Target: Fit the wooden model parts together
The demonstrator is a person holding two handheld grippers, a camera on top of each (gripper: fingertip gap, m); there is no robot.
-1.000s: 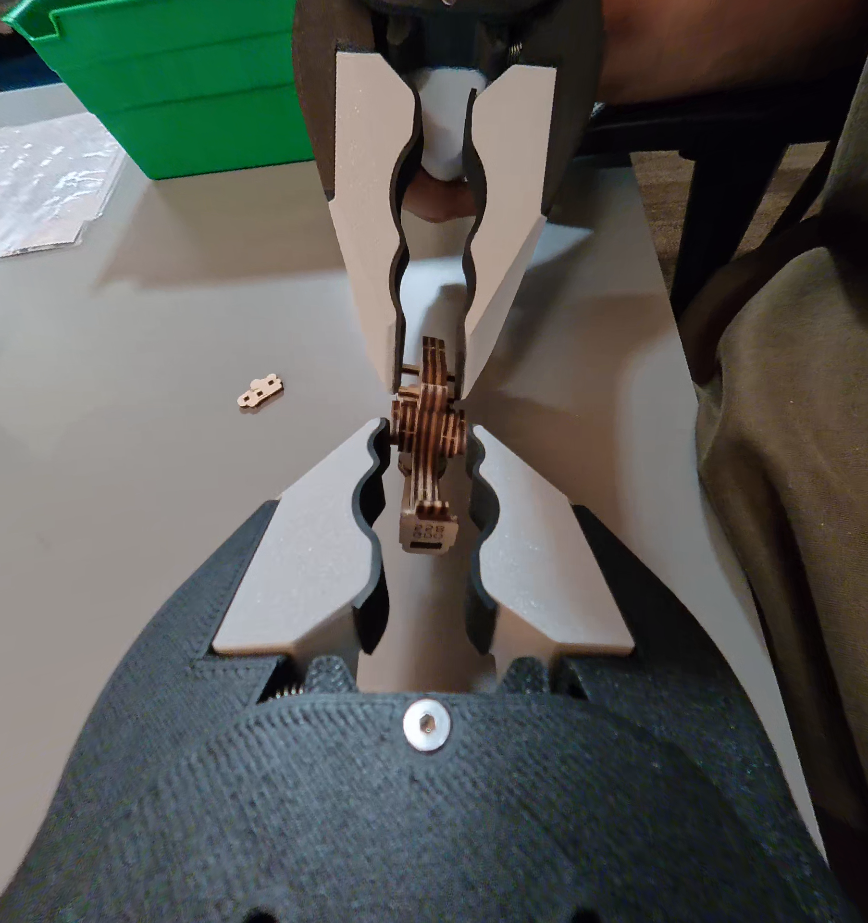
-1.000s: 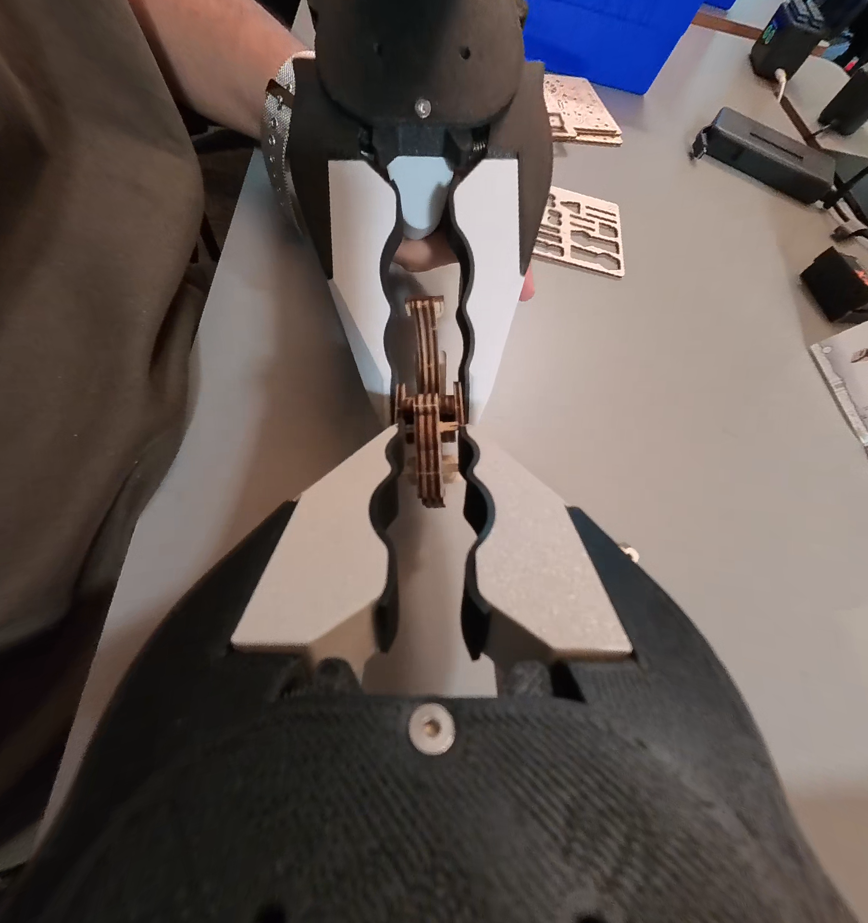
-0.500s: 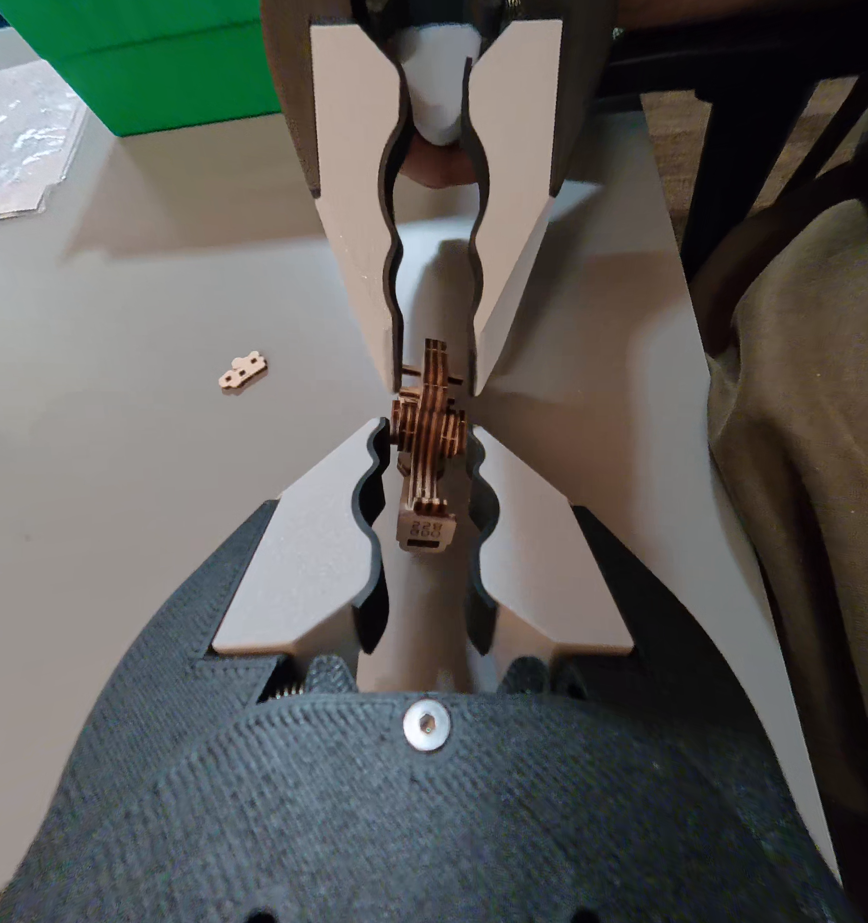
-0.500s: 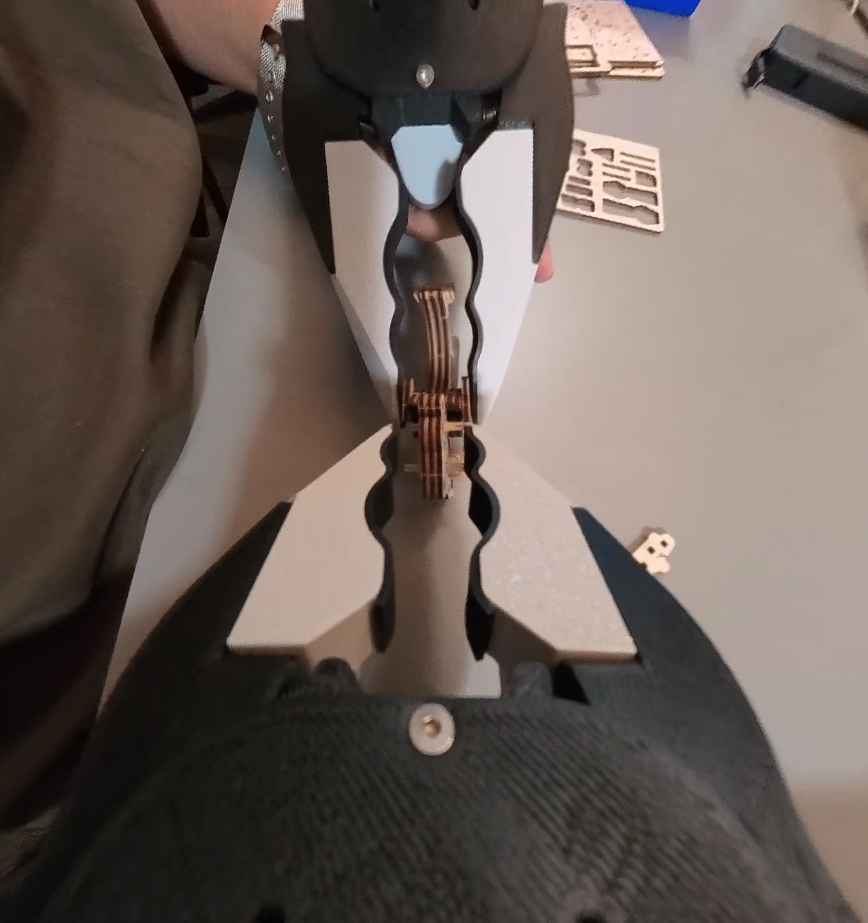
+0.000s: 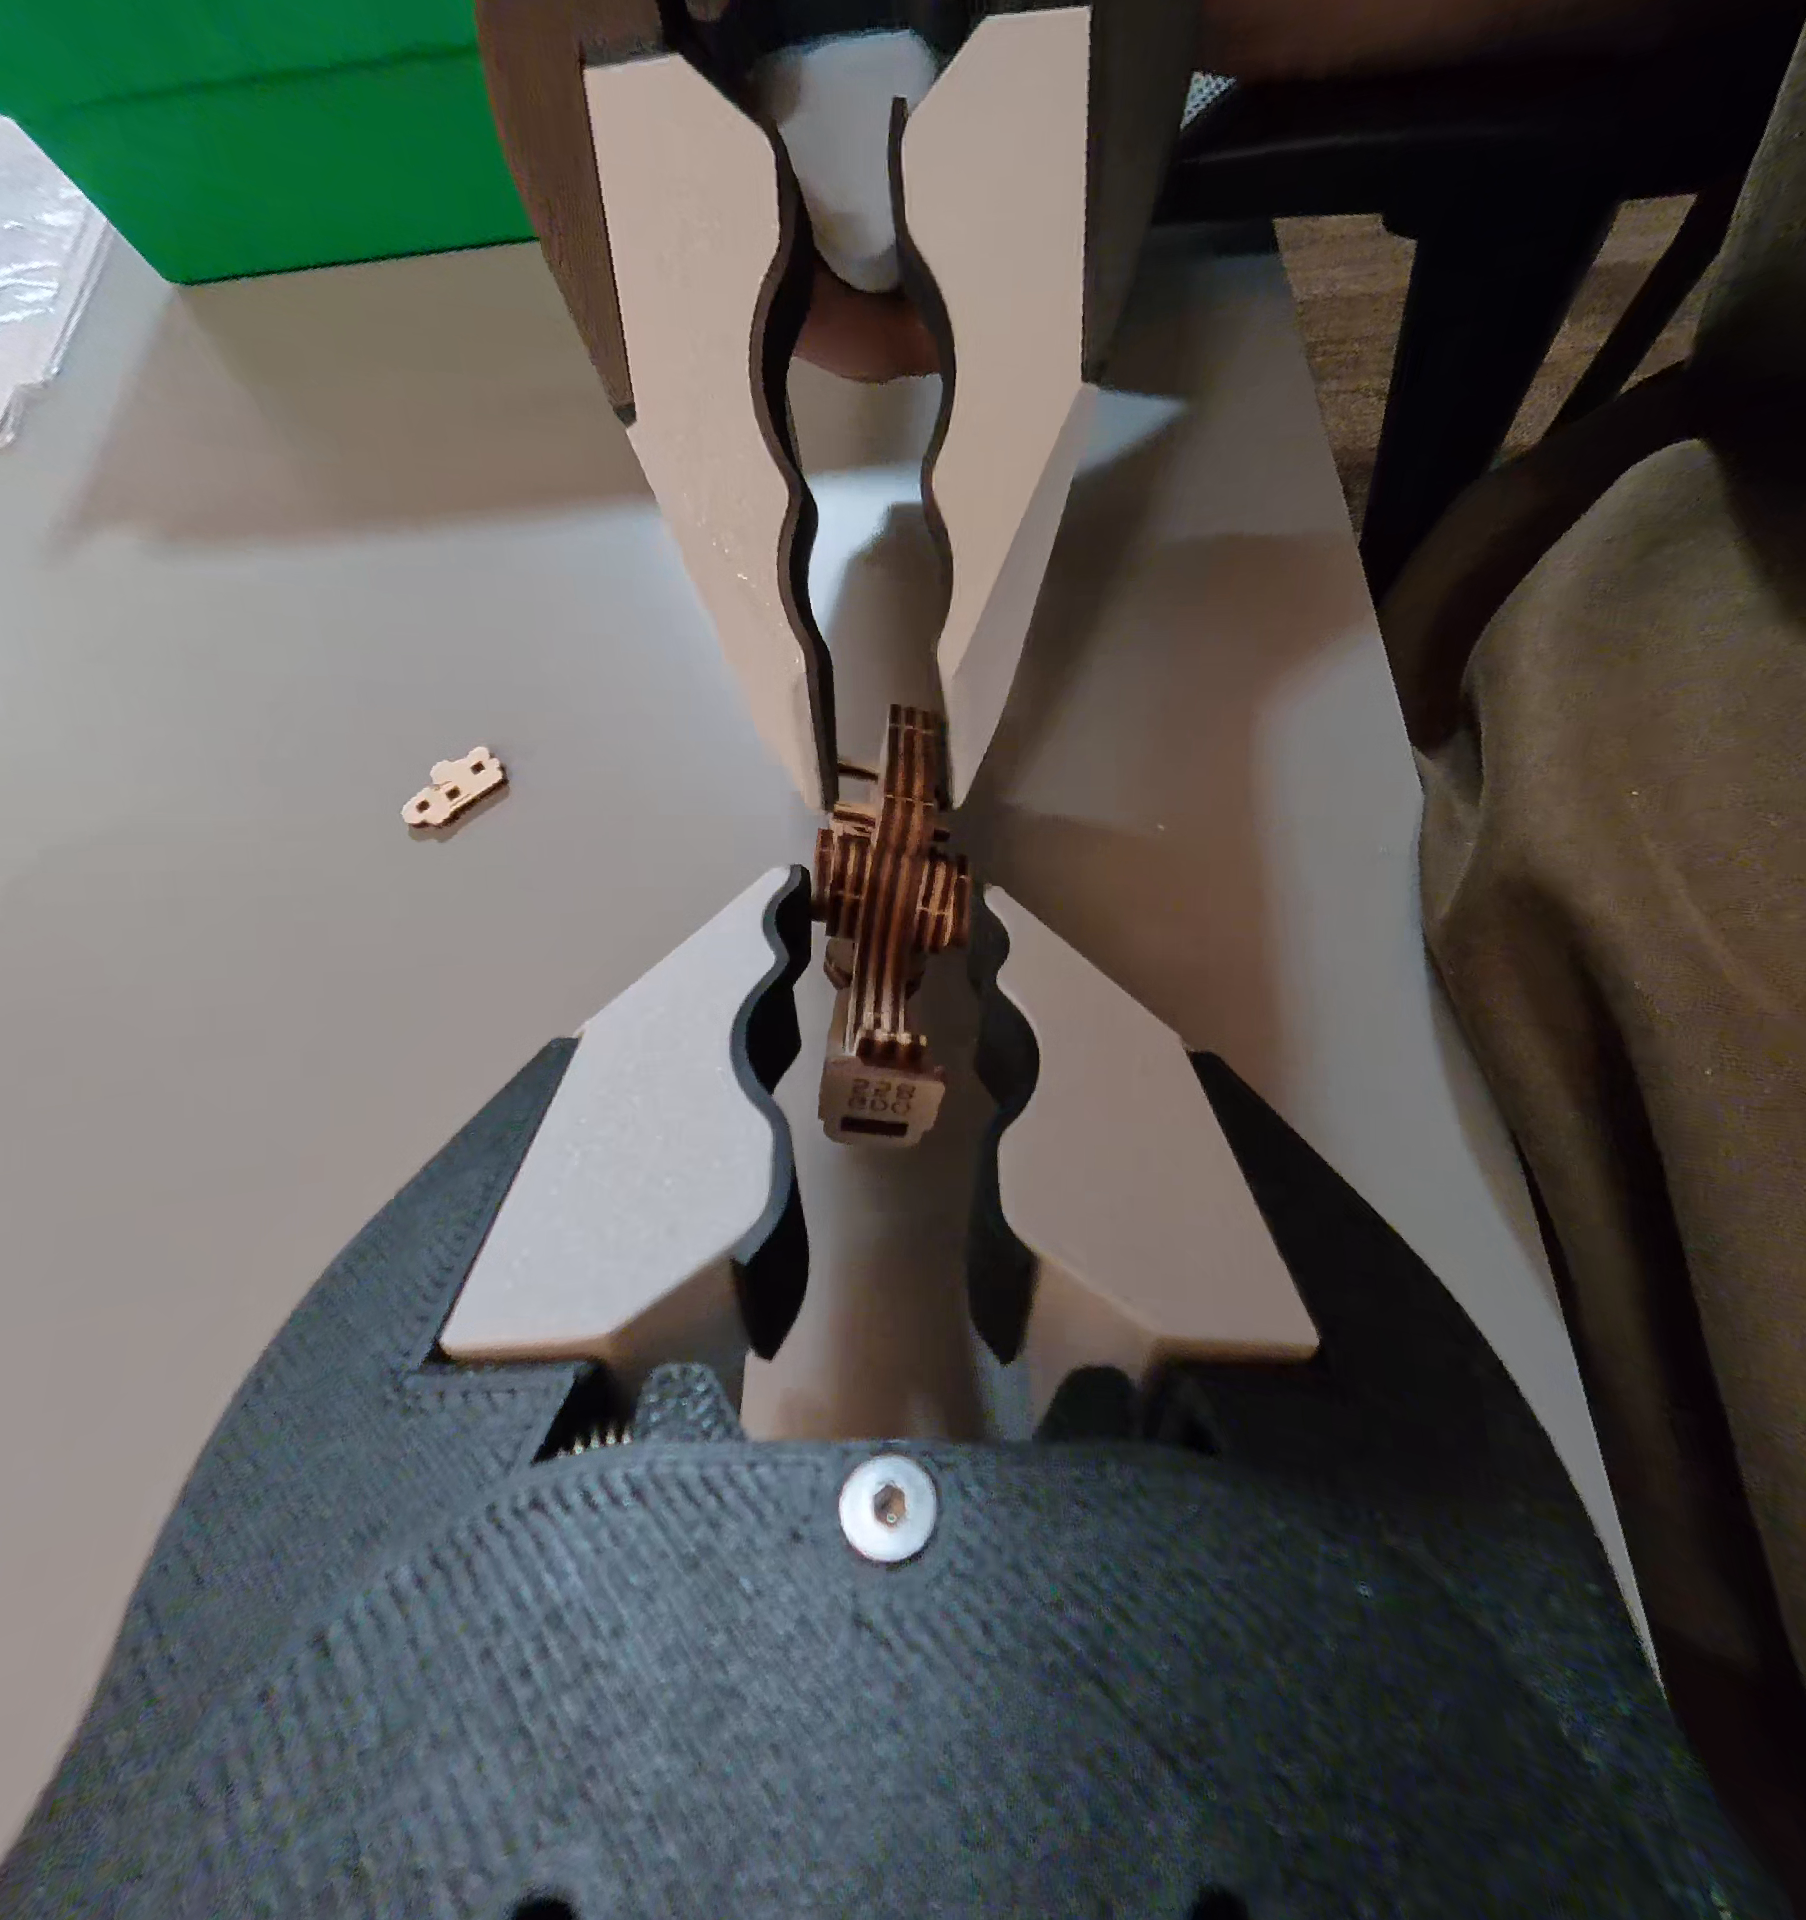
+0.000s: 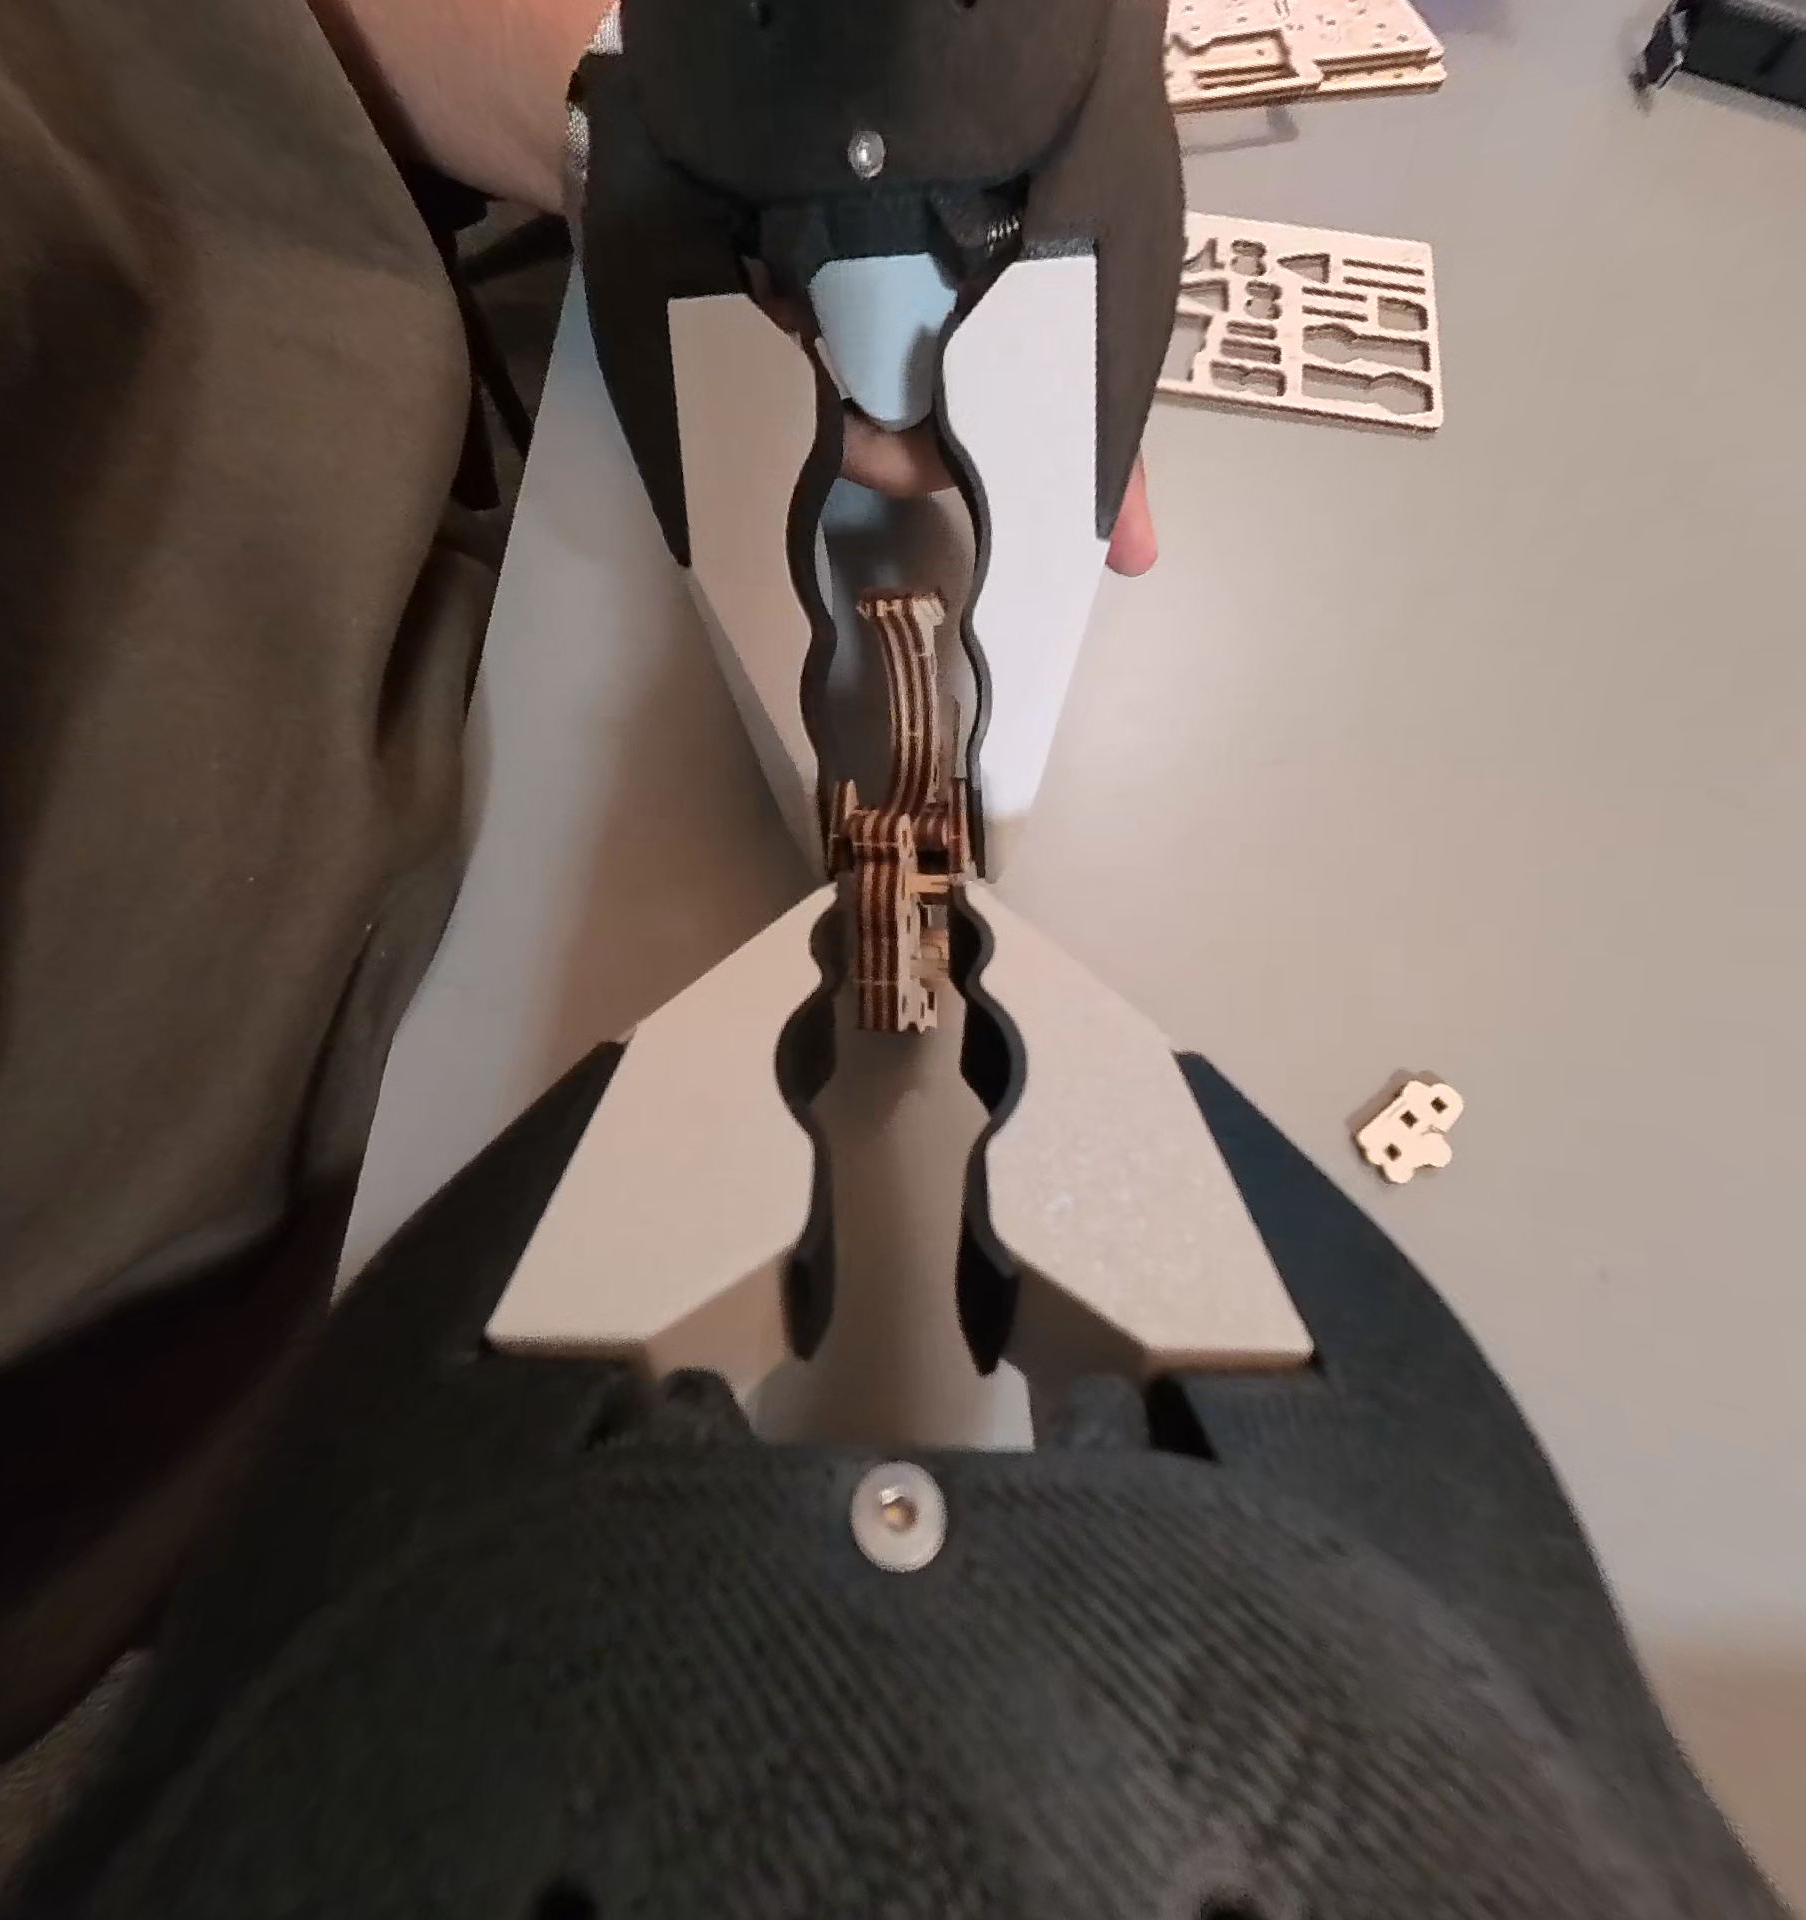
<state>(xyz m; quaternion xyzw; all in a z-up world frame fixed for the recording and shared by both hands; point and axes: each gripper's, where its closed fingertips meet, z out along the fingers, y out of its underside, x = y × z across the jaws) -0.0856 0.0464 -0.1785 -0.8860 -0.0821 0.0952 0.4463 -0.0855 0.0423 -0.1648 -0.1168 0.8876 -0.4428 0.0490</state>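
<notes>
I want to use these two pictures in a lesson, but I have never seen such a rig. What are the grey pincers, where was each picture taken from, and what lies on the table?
No robot: a person holds two hand-held grippers, each with a camera looking along its grey fingers. In the left wrist view, the left gripper is below and the right gripper faces it from above; the right wrist view reverses this. Both are shut on one small layered wooden model assembly, tip to tip above the grey table. On the table lie a small loose wooden part, a green bin, a clear plastic bag, a punched-out wooden sheet and a stack of further wooden sheets.
</notes>
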